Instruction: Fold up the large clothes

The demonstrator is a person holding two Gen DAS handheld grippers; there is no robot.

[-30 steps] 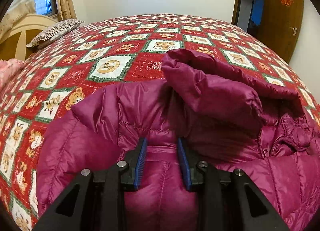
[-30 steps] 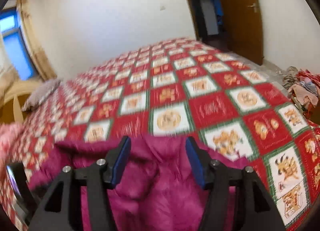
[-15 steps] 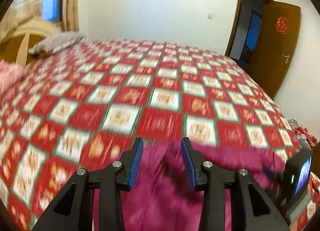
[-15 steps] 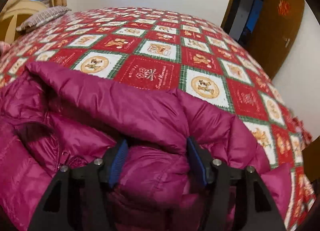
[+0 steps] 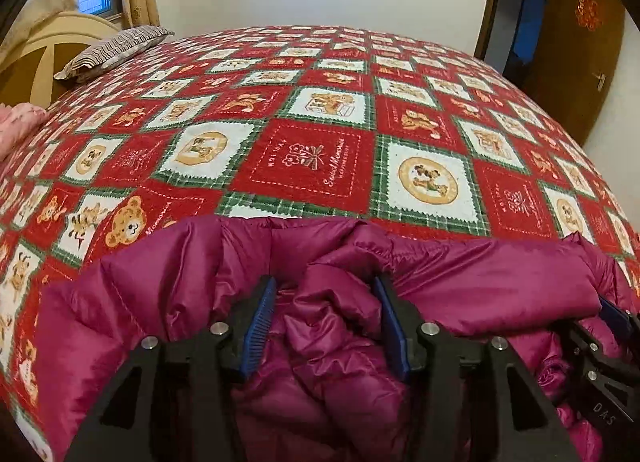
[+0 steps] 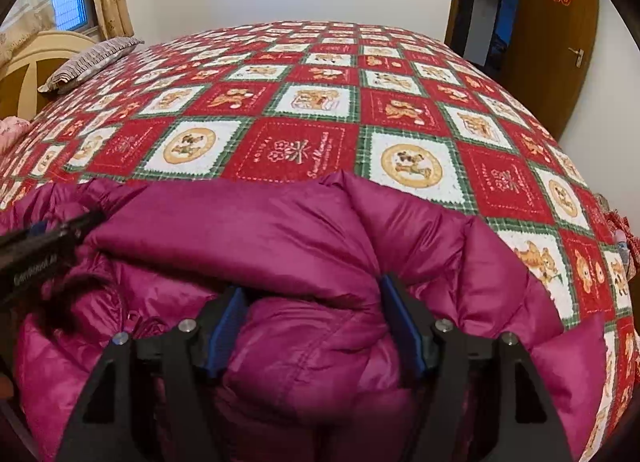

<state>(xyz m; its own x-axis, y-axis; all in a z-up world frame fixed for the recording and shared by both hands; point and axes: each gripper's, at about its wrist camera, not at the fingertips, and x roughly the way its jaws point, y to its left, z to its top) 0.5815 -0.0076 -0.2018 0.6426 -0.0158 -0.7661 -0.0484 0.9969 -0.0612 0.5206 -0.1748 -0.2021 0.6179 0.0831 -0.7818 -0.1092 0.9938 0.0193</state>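
Observation:
A magenta puffer jacket [image 5: 460, 278] lies bunched at the near edge of the bed; it also shows in the right wrist view [image 6: 280, 229]. My left gripper [image 5: 326, 294] is open, its blue pads either side of a rumpled fold of the jacket. My right gripper [image 6: 314, 302] is open wide around a thick bulge of the jacket. The right gripper also shows at the right edge of the left wrist view [image 5: 608, 342], and the left gripper at the left edge of the right wrist view [image 6: 44, 242].
The bed carries a red, white and green teddy-bear quilt [image 5: 320, 109]. A striped pillow [image 5: 116, 49] and a cream headboard [image 5: 44, 49] are at the far left. A pink cloth [image 5: 20, 121] lies at the left edge. A brown door [image 5: 580, 45] stands at the right.
Both grippers swung about and came back down onto the jacket side by side. The jacket's far edge is now folded towards me into a tighter bundle. The left jaws stand wider apart.

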